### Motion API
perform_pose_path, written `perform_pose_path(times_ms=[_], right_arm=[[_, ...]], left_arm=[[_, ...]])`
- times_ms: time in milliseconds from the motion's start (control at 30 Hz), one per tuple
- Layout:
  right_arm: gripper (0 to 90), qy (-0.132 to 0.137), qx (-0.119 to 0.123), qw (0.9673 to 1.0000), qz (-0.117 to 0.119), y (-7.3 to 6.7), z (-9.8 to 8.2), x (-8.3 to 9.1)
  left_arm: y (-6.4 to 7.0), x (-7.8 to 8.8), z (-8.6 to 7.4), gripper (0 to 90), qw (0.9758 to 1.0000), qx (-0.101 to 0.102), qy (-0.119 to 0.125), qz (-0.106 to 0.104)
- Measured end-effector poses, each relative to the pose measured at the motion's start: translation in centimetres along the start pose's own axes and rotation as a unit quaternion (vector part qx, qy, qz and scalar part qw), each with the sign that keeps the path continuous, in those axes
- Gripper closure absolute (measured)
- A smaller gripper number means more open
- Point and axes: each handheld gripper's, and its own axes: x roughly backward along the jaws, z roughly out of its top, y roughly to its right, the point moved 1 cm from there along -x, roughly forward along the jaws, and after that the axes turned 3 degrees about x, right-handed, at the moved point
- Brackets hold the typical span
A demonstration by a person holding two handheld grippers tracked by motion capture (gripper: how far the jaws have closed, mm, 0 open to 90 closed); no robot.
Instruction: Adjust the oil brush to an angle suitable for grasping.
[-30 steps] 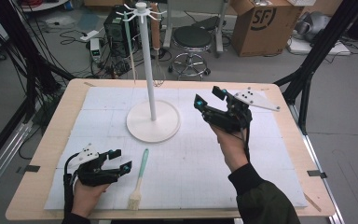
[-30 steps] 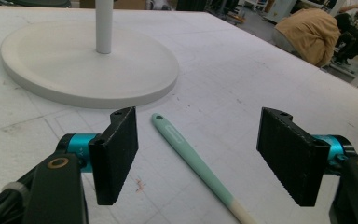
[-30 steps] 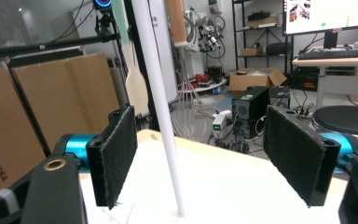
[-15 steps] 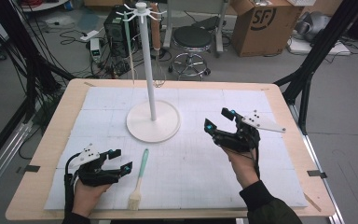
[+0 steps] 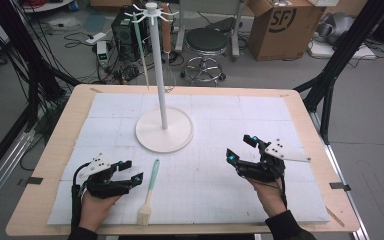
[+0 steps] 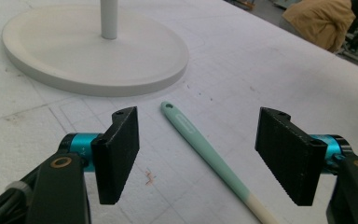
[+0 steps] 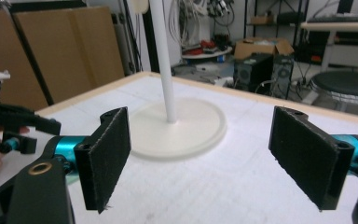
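Note:
A pastry brush [image 5: 149,192] with a teal handle and pale bristles lies on the white mat [image 5: 215,200], near the front left. My left gripper [image 5: 132,171] rests just left of it, open. Its jaws have just been closing a little, and the handle [image 6: 200,142] lies on the mat ahead between them, untouched. My right gripper [image 5: 241,148] hovers low over the mat at the right, open and empty; its jaws have just been opening. It faces the white stand [image 7: 182,130], whose round base [image 5: 150,135] sits mid-table. The left gripper [image 7: 9,126] also shows at the left of the right gripper view.
The stand's pole [image 5: 159,75] rises to hooks where a pale green utensil [image 5: 140,45] and a wooden-handled whisk [image 5: 167,60] hang. The mat covers a wooden table [image 5: 55,165]. Beyond it stand a stool [image 5: 207,45], a cardboard box [image 5: 280,25] and a computer tower [image 5: 125,30].
My right gripper has come down and back toward the front right of the table, away from the stand. The left gripper and the brush have stayed put.

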Motion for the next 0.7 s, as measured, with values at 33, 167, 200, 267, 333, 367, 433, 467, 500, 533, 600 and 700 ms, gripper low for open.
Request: perform_pose_path(times_ms=[33,167,200,267,333,367,433,467,500,533,600,700], right_arm=[[20.2,0.004,0.006,1.0,-0.001,0.0,-0.3,0.2],[20.2,0.009,-0.002,1.0,-0.003,0.3,-1.5,1.0],[20.2,0.011,-0.006,0.9999,-0.003,0.4,-1.8,1.2],[20.2,0.015,-0.013,0.9998,-0.004,0.6,-2.4,1.5],[20.2,0.011,-0.016,0.9998,-0.001,0.9,-2.7,1.6],[20.2,0.011,-0.016,0.9998,-0.002,1.0,-2.8,1.7],[20.2,0.014,-0.023,0.9996,0.001,1.0,-2.9,2.1],[20.2,0.014,-0.022,0.9997,0.002,1.0,-3.0,2.1],[20.2,0.015,-0.021,0.9997,0.003,0.9,-3.0,2.2],[20.2,0.014,-0.019,0.9997,0.002,0.9,-3.1,2.2],[20.2,0.013,-0.018,0.9998,0.003,0.8,-3.1,2.2],[20.2,0.01,-0.018,0.9998,0.003,0.7,-3.2,2.1]], left_arm=[[0.0,-0.1,0.0,30.5,1.0,0.0,-0.001,0.002],[0.1,-0.4,0.1,29.3,1.0,-0.004,-0.002,0.004],[0.1,-0.5,0.0,29.3,1.0,-0.002,-0.001,0.006],[0.0,-0.7,0.1,29.4,1.0,0.001,-0.001,0.006],[-0.2,-0.9,0.1,30.3,0.9999,0.002,-0.004,0.014],[-0.2,-1.0,0.1,31.8,0.9998,0.003,-0.005,0.017],[-0.4,-1.1,0.1,36.3,0.9995,0.012,-0.014,0.027],[-0.5,-1.2,0.1,40.0,0.9992,0.016,-0.018,0.033],[-0.6,-1.3,0.1,42.7,0.999,0.02,-0.022,0.034],[-0.7,-1.4,0.1,44.9,0.9987,0.024,-0.025,0.038],[-0.7,-1.5,0.1,51.4,0.998,0.028,-0.031,0.048],[-0.7,-1.5,0.2,58.9,0.9982,0.034,-0.03,0.038]])
